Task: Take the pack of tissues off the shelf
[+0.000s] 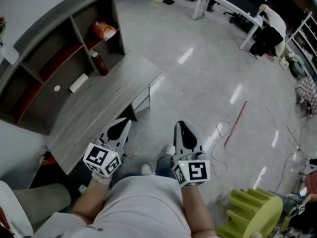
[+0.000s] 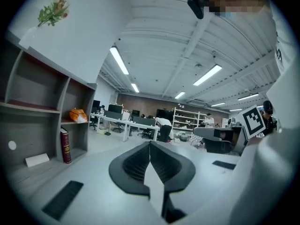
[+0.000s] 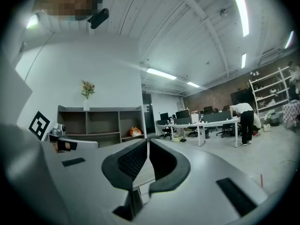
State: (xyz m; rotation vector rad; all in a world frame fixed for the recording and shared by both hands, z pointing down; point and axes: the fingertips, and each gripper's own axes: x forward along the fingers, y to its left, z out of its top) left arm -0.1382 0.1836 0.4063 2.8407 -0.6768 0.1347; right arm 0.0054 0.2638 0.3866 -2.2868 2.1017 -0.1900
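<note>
Shelf unit [image 1: 49,15] stands ahead and to the left of both tongs, with the grey desk [image 1: 99,108] lying between it and the left tongs [image 1: 121,129]. The right tongs [image 1: 181,132] are held beside the left ones, over the glossy floor [image 1: 198,78] and further from the shelf. The left gripper view shows the left tongs clenched, tips meeting, with nothing between them. The right gripper view shows the right tongs likewise clenched and empty. An orange bag [image 1: 105,29] lies on a middle shelf board, far ahead of the left tongs. A dark red book [image 1: 99,63] stands upright on the lowest level. The pack of tissues [image 1: 78,82] lies flat on that level, left of the book, well apart from both tongs.
</note>
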